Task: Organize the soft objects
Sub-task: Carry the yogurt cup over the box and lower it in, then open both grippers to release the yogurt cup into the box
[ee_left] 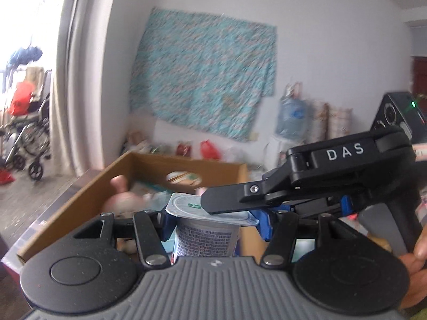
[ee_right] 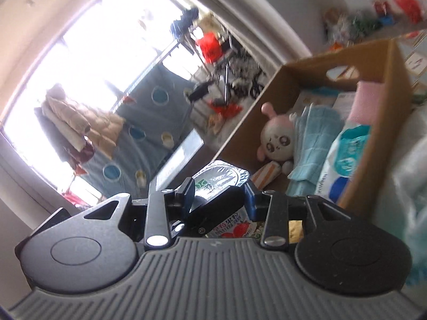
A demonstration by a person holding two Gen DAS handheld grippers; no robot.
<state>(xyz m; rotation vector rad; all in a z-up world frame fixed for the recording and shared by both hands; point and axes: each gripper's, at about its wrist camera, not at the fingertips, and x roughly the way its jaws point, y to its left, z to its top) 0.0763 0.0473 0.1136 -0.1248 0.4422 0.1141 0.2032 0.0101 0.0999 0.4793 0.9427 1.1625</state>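
we hold 1 yogurt cup (ee_left: pixel 206 229) in the left gripper (ee_left: pixel 210 224), just near the cardboard box (ee_left: pixel 80 200). the right gripper (ee_right: pixel 218 200) pinches its foil rim too. we carry it level and squeeze lightly, then lower it beside the plush toy (ee_right: pixel 276 138).

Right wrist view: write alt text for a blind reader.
A foil-lidded yogurt cup sits between the right gripper fingers. Beyond it, an open cardboard box holds a pink plush toy, folded blue towels and a wipes pack.
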